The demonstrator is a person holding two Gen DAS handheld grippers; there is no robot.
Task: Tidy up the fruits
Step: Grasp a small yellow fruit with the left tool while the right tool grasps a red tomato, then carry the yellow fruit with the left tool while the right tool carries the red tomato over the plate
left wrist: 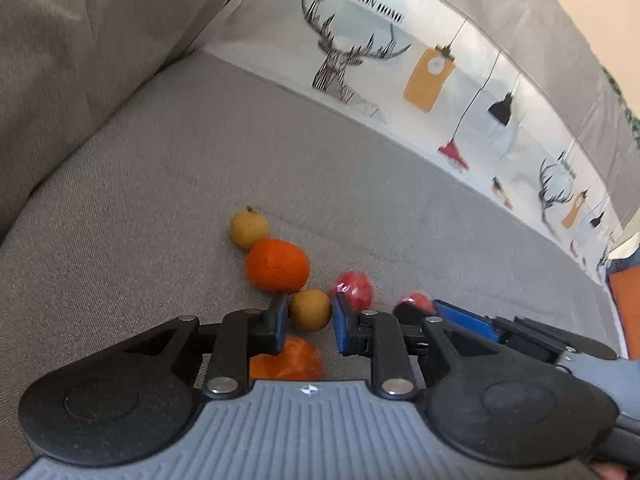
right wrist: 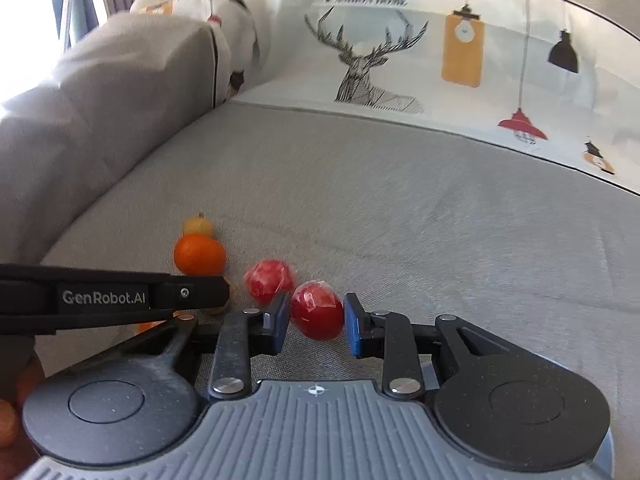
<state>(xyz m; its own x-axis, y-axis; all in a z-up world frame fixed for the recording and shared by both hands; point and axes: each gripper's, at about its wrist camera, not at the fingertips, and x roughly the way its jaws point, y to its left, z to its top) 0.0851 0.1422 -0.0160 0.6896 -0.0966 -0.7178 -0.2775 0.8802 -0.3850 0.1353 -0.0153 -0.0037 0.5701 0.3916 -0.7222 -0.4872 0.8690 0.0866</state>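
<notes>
Fruits lie on a grey sofa seat (left wrist: 140, 208). In the left wrist view, my left gripper (left wrist: 309, 322) has its blue pads on both sides of a small tan fruit (left wrist: 310, 309), touching it. An orange (left wrist: 277, 265) and another tan fruit (left wrist: 248, 228) lie beyond it, a second orange (left wrist: 288, 360) lies under the fingers, and a red wrapped fruit (left wrist: 354, 288) lies to the right. In the right wrist view, my right gripper (right wrist: 314, 322) straddles a red wrapped fruit (right wrist: 318, 316) with small gaps. A second red fruit (right wrist: 268, 280) lies just beyond.
A printed deer cushion (right wrist: 380, 60) lines the sofa back. A grey armrest cushion (right wrist: 100, 100) rises on the left. The left gripper's body (right wrist: 112, 298) crosses the right wrist view at the left. An orange object (left wrist: 624, 300) stands at the right edge.
</notes>
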